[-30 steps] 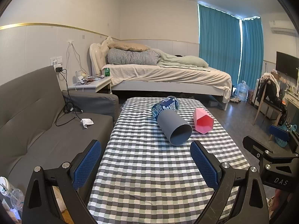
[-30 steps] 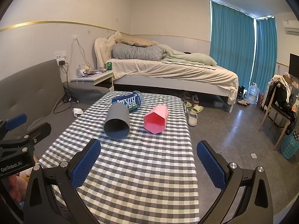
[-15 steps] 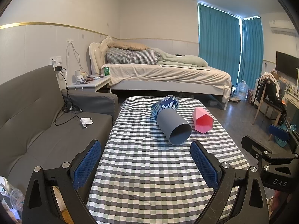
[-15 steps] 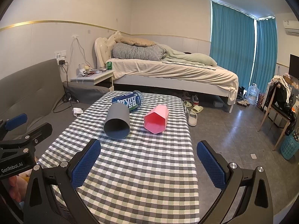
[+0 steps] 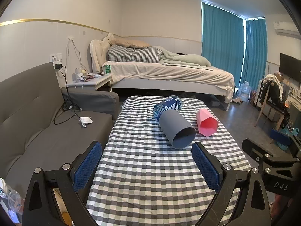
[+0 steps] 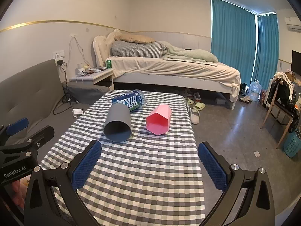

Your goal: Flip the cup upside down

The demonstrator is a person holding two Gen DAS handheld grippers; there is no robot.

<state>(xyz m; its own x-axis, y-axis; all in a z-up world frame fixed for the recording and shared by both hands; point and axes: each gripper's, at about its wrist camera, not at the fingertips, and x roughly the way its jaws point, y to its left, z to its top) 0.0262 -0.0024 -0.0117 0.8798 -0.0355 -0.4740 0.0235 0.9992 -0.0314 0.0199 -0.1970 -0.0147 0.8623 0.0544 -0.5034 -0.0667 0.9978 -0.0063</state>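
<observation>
A grey cup (image 5: pixel 176 130) lies on its side on the checked table (image 5: pixel 146 169), mouth toward me; it also shows in the right wrist view (image 6: pixel 118 124). A pink faceted cup (image 5: pixel 207 125) lies on its side to the right of it, seen in the right wrist view too (image 6: pixel 159 122). My left gripper (image 5: pixel 146 166) is open and empty, short of the grey cup. My right gripper (image 6: pixel 149 166) is open and empty, short of both cups.
A blue labelled bottle (image 5: pixel 168 107) lies on its side behind the grey cup, touching it. A grey sofa (image 5: pixel 37 124) stands left of the table. A bed (image 5: pixel 169 73) is behind, a chair (image 6: pixel 282 101) at the right, slippers (image 6: pixel 195 111) on the floor.
Both grippers have drifted very slightly; the cups look a touch nearer. Jaws stay open and nothing on the table has moved.
</observation>
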